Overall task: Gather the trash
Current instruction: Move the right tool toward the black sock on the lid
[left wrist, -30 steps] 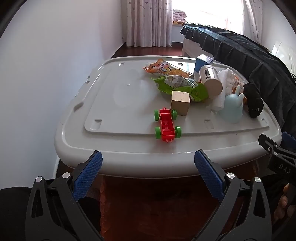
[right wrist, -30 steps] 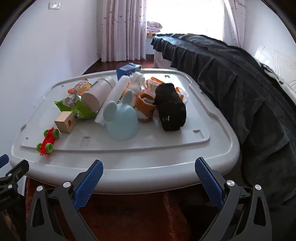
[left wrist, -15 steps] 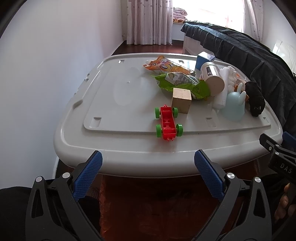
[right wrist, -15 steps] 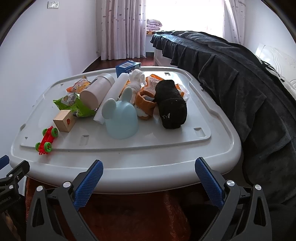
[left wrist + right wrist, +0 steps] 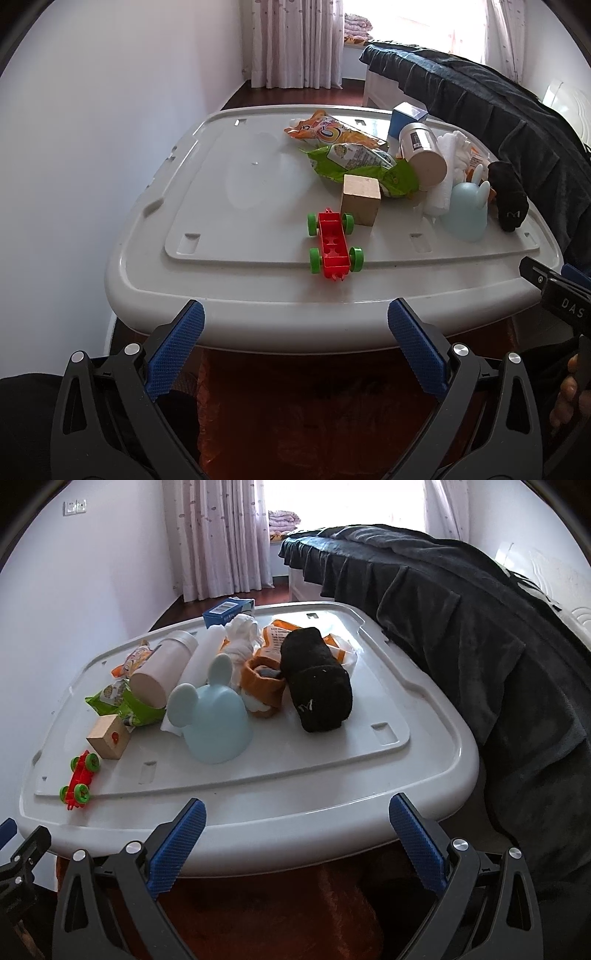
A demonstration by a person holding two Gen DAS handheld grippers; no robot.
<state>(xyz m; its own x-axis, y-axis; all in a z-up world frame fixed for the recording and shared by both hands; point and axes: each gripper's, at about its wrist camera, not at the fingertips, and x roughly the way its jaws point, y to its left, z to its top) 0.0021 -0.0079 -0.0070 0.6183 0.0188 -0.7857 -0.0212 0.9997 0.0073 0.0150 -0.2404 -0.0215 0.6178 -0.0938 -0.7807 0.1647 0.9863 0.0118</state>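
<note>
A white plastic lid (image 5: 229,280) (image 5: 424,775) serves as a table. On it lie an orange snack wrapper (image 5: 328,133) (image 5: 131,662), a green snack wrapper (image 5: 354,162) (image 5: 125,703), a lying cylinder canister (image 5: 421,155) (image 5: 162,668), a blue carton (image 5: 408,118) (image 5: 229,611) and crumpled white paper (image 5: 454,155) (image 5: 242,637). My left gripper (image 5: 295,339) is open and empty, held before the lid's near edge. My right gripper (image 5: 297,829) is open and empty, also before the near edge.
Also on the lid: a red toy car with green wheels (image 5: 334,245) (image 5: 79,781), a wooden block (image 5: 360,199) (image 5: 109,736), a pale blue eared cup (image 5: 465,210) (image 5: 212,720), a black sock roll (image 5: 509,199) (image 5: 317,679) and an orange pouch (image 5: 262,677). A bed with a dark blanket (image 5: 480,609) stands right, a white wall left.
Both grippers have drawn back and risen slightly, the right one turning a little; the lid and its objects look smaller and lie as before. Both grippers stay open.
</note>
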